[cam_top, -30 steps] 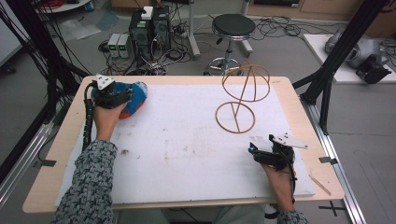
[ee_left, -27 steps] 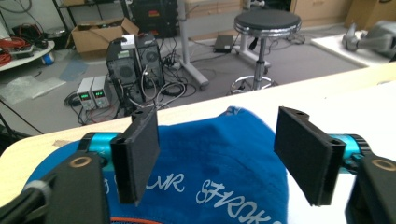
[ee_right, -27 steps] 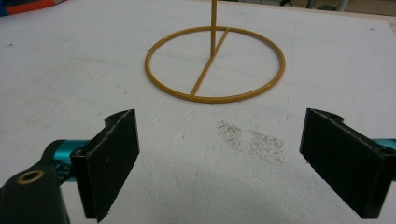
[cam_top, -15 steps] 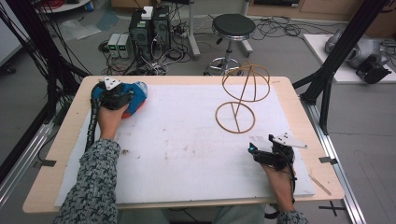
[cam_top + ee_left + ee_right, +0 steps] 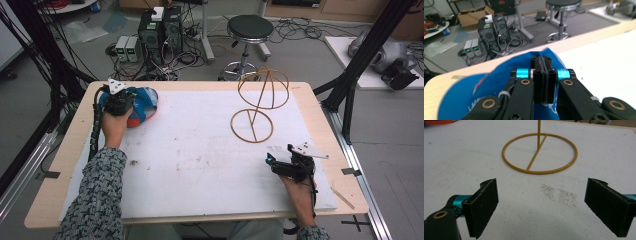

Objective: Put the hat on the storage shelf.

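Note:
A blue cap (image 5: 143, 101) with a red-orange patch lies at the table's far left corner; in the left gripper view the blue cap (image 5: 459, 100) spreads under and behind the jaws. My left gripper (image 5: 120, 100) sits on the cap's near side, and the left gripper (image 5: 541, 62) has its jaws pressed together at the cap's raised blue edge. A yellow wire stand (image 5: 252, 125), a flat base ring with a tilted ring above, is at the right back. My right gripper (image 5: 272, 161) rests near the front right, and the right gripper (image 5: 542, 186) stands wide open, facing the stand's base ring (image 5: 537, 152).
A white mat (image 5: 200, 155) covers the wooden table (image 5: 65, 150). Beyond the far edge are a round stool (image 5: 250, 27), computer boxes (image 5: 160, 30) and cables on the floor. Black frame struts (image 5: 350, 85) rise beside the table's right side.
The left hand and its gripper have shifted slightly over the blue cap, and the cap has moved a little with them. The right gripper has stayed put.

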Motion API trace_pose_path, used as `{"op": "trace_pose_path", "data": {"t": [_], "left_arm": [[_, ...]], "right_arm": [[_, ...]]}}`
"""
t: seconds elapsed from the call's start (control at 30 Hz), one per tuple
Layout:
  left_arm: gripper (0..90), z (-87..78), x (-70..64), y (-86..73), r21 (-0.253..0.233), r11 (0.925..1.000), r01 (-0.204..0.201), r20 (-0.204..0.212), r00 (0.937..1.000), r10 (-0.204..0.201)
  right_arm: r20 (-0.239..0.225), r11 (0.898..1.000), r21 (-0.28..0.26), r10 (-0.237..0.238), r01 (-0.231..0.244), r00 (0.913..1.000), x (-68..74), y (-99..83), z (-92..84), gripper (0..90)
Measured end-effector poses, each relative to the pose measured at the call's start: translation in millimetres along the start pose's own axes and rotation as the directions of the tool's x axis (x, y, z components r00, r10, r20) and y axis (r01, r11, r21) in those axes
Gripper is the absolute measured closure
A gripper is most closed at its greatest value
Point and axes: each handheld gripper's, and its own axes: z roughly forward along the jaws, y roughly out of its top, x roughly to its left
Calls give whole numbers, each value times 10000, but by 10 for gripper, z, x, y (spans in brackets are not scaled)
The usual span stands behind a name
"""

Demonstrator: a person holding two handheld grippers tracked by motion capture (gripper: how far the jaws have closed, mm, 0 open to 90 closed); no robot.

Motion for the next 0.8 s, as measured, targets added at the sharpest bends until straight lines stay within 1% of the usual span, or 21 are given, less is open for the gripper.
{"op": "trace_pose_path", "data": {"t": [0.03,0.07,0.1,0.13,0.17,0.2,0.23,0.33,0.4,0.43,0.47,0.53,0.63,0.8], "left_arm": [[887,-24,2,42,-73,10000,58,51,10000,-57],[887,-58,-5,126,-209,9989,422,162,9990,-419],[887,-58,-5,126,-209,9989,422,162,9990,-419],[887,-76,-2,170,-201,9980,603,245,9979,-598],[887,-88,-9,211,-305,9966,771,309,9966,-761],[887,-119,-20,293,-467,9947,915,414,9951,-896],[887,-119,-20,293,-467,9947,915,414,9951,-896],[887,-159,-39,413,-737,9914,1083,592,9928,-1040],[887,-187,-44,488,-945,9877,1242,879,9893,-1160],[887,-199,-51,526,-1070,9857,1300,1053,9873,-1188],[887,-210,-59,566,-1233,9839,1295,1332,9846,-1129],[887,-238,-88,657,-1380,9826,1242,1550,9826,-1024],[887,-276,-158,812,-1644,9794,1176,1912,9778,-853],[887,-324,-319,1073,-2072,9692,1333,2478,9655,-798]], "right_arm": [[3,10000,-6,15,-15,10000,0,0,-3,109],[-4,10000,7,20,-20,10000,-3,-1,-2,109],[7,10000,62,11,-11,10000,-4,-2,-1,109],[7,10000,62,11,-11,10000,-4,-2,-1,109],[-8,10000,26,27,-27,10000,-6,-1,-1,110],[9,10000,23,59,-59,10000,-4,-1,-6,110],[12,10000,6,67,-67,10000,-4,0,-9,110],[-9,9999,0,107,-107,9999,-4,0,-15,109],[-12,9999,11,166,-166,9999,-6,0,-14,109],[-21,9998,33,182,-182,9998,-6,0,-14,109],[-21,9998,33,182,-182,9998,-6,0,-14,109],[-7,10000,24,72,-72,10000,-15,-2,-9,109],[-40,9999,56,112,-112,9999,-17,-3,-6,109],[-44,9999,31,153,-153,9999,-16,-3,-7,109]]}}
